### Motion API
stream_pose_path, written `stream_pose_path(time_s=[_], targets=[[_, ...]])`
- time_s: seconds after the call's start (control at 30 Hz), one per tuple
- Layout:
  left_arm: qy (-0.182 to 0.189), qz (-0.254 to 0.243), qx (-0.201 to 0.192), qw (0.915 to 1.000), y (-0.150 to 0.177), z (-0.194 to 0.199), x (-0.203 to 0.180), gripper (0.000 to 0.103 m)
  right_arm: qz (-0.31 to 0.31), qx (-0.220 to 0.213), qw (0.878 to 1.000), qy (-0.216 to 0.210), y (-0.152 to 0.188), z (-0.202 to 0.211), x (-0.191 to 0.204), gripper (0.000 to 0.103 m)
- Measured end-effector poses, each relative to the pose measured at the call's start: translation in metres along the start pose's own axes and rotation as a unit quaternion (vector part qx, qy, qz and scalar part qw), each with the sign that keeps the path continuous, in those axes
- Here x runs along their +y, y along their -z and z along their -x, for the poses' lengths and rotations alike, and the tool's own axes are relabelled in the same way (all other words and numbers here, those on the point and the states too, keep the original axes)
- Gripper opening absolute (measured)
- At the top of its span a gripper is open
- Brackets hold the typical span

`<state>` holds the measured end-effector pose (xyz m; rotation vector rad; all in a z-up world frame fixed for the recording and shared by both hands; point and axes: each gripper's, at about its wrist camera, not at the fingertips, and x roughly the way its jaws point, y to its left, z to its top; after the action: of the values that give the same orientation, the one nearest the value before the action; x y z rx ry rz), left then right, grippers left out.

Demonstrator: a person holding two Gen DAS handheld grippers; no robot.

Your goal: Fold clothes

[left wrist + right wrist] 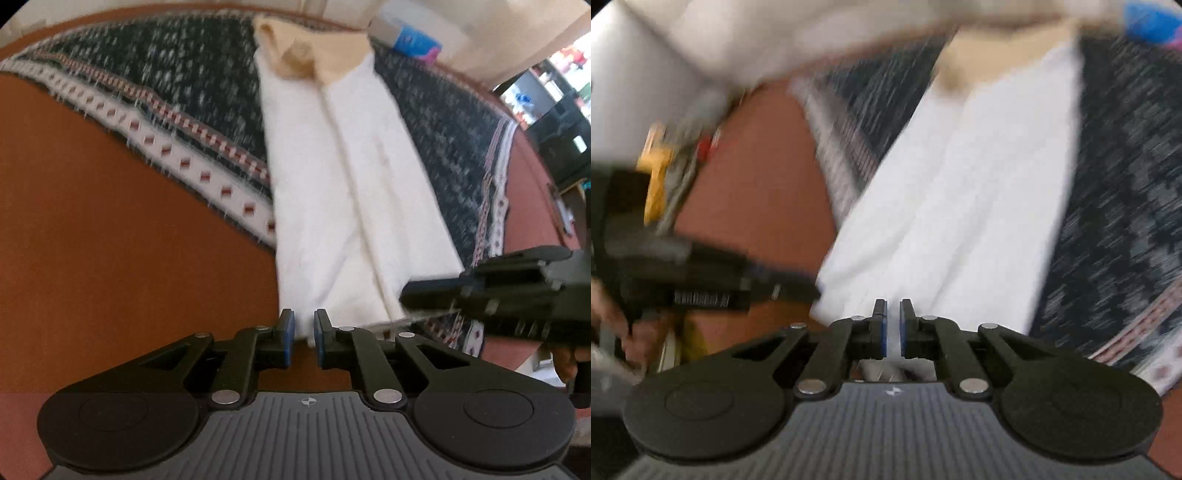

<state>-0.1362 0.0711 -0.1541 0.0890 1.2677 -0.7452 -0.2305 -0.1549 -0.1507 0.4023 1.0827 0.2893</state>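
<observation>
Lying lengthwise on the patterned blanket (192,92), the soft, limp white garment (351,192) had each hand-held gripper, left (303,326) and right (893,325), pinching its near hem corners, sensible holds.

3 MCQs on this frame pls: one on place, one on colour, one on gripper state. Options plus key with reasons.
1. The white garment lies on:
A. a patterned cloth
B. bare floor
C. a chair

2. The fabric at the garment's far end is:
A. green
B. beige
C. red

3. The left gripper is:
A. wide open, away from the garment
B. narrowed at the garment's near edge
C. holding a box

Key: 1 A, the dark patterned cloth shows on both sides of it. 2 B, the beige fabric sits there. 3 B, the fingers flank the hem with a narrow gap.
</observation>
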Motion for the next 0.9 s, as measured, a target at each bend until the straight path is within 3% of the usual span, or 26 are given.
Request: stream_pose_path(time_s=[0.07, 0.13, 0.23, 0.43, 0.9], targets=[[0.012, 0.019, -0.011, 0.9997, 0.003, 0.009, 0.006, 0.030, 0.033, -0.007, 0.999, 0.004, 0.003, 0.008, 0.009, 0.009], [0.024, 0.035, -0.018, 0.9989, 0.003, 0.013, 0.009, 0.040, 0.000, -0.038, 0.999, -0.004, 0.003, 0.030, -0.001, 0.011], [0.037, 0.051, -0.019, 0.9978, 0.000, 0.008, 0.011, 0.046, -0.045, -0.069, 0.997, 0.009, 0.003, 0.054, -0.021, 0.028], [0.064, 0.084, -0.020, 0.9942, -0.006, -0.003, 0.016, 0.048, -0.086, -0.048, 0.994, 0.039, 0.018, 0.056, -0.047, 0.032], [0.098, 0.123, -0.013, 0.9874, -0.010, -0.011, 0.026, 0.048, -0.131, -0.033, 0.991, 0.008, 0.035, 0.046, -0.052, 0.034]])
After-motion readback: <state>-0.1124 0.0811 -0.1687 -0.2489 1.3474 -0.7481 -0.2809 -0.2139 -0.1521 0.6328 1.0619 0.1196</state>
